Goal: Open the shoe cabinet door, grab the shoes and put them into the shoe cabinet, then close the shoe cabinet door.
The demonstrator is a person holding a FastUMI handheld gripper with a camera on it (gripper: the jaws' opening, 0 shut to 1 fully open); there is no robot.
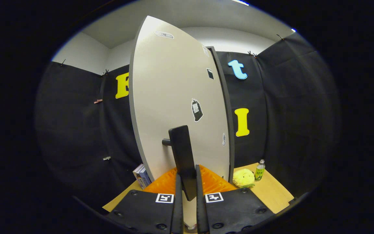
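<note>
The shoe cabinet door [174, 104] is a pale panel with a few stickers, seen close and swung partly out from the dark cabinet frame [226, 123]. A black bar handle [182, 152] stands off the door on a short post. My gripper [187, 180] is shut on the lower end of that handle, with a finger pressed against each side. No shoes can be made out.
A wooden table [271, 191] lies under the cabinet. On it, right of the door, sit a yellow plush toy [243, 178] and a small green bottle [260, 170]. A few books [141, 175] stand at the door's left foot.
</note>
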